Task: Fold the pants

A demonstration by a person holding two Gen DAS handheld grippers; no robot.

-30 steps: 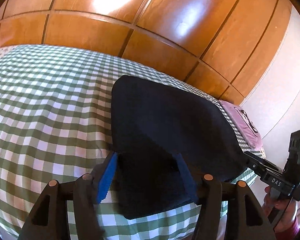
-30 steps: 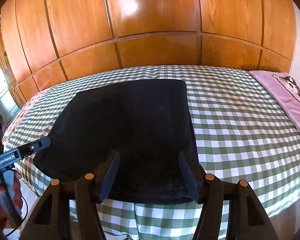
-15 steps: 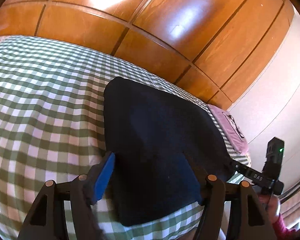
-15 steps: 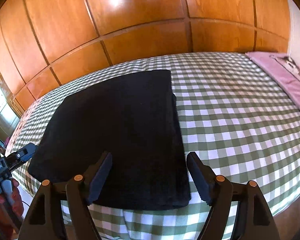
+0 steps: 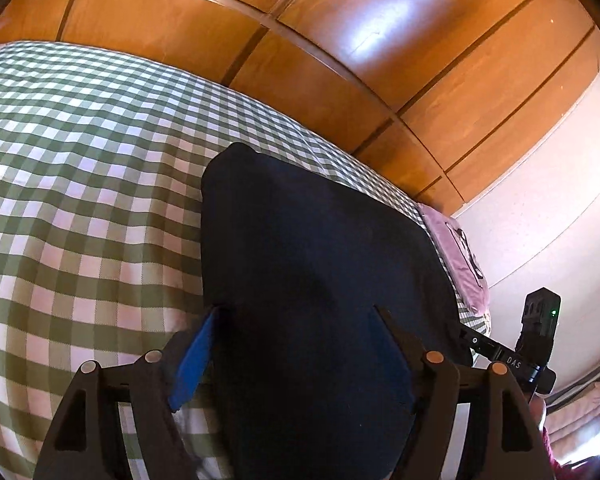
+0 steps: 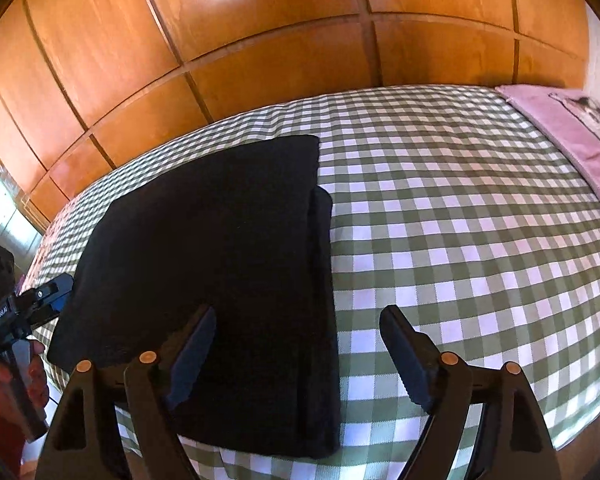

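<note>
Lying folded flat near the bed's [image 6: 440, 216] front edge on the green checked cover, the dark pants [image 6: 220, 248] sit under both grippers, left gripper [image 5: 296, 344] and right gripper [image 6: 298, 344], each with fingers spread, opening and pinching nothing, pink pillow [image 6: 572, 136] off right.

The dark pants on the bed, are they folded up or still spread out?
Folded. The dark pants lie flat as a compact rectangle on the checked bedspread, with stacked layers showing along the right edge.
</note>
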